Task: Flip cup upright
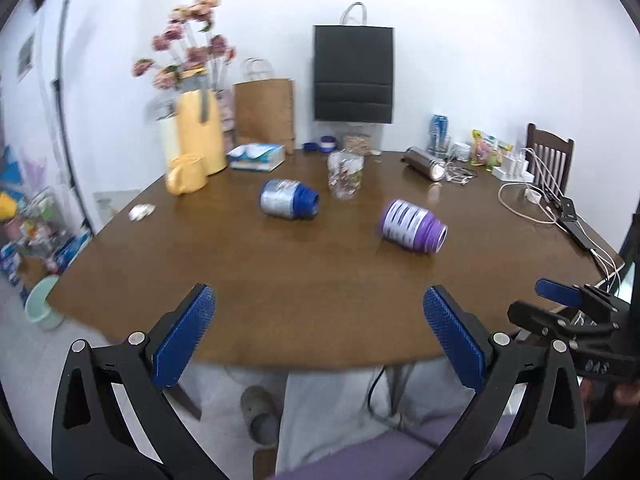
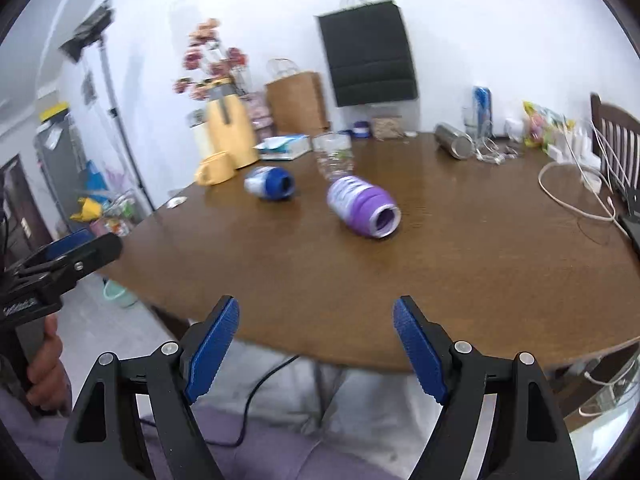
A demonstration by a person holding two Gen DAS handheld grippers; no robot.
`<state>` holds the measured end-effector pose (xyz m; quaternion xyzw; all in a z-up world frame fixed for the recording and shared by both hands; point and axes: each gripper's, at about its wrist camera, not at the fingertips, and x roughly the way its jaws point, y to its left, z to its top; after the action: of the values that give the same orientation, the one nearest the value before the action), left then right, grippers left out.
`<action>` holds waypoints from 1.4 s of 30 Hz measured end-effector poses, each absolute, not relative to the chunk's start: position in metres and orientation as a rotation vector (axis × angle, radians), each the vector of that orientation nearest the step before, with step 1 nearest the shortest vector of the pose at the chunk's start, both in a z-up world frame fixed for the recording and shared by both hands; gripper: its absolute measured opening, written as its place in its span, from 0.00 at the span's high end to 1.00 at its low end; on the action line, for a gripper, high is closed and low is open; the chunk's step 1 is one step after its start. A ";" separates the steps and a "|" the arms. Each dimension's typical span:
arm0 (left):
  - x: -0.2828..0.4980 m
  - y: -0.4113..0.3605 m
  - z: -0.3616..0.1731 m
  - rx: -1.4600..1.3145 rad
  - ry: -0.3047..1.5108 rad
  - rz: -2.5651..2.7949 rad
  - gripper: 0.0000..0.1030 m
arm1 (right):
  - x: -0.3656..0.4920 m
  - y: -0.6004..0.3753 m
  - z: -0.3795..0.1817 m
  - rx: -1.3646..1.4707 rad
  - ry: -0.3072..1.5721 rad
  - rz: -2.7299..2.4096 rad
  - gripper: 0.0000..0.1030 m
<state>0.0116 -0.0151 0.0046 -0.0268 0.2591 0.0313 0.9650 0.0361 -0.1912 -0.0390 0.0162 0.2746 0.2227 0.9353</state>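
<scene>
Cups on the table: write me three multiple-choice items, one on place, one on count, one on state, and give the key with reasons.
1. Where does the purple cup lie relative to the blue cup in the right wrist view?
A. To its right and nearer the camera
B. Behind it by the wall
C. Stacked on top of it

2. How many coloured cups lie on their sides mid-table?
A. One
B. Two
C. Four

3. How stands the right gripper?
A. Shut on the purple cup
B. Shut on nothing
C. Open, short of the table edge

Key:
1 A, the purple cup sits lower and further right in that view.
2 B, only the purple and blue cups lie tipped there.
3 C, its blue pads are spread wide with nothing between them; the left gripper is open too.
</scene>
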 end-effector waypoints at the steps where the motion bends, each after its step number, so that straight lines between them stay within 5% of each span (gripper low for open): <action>1: 0.005 -0.012 0.001 -0.072 0.532 0.073 0.00 | 0.028 -0.189 -0.039 0.019 0.545 0.459 0.19; 42: -0.010 -0.014 -0.011 -0.062 0.531 0.085 0.00 | 0.016 -0.186 -0.047 0.038 0.522 0.425 0.19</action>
<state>-0.0103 -0.0138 -0.0113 -0.0308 0.2624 0.0419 0.9636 0.0159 -0.1858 -0.0474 0.0188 0.2560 0.2083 0.9438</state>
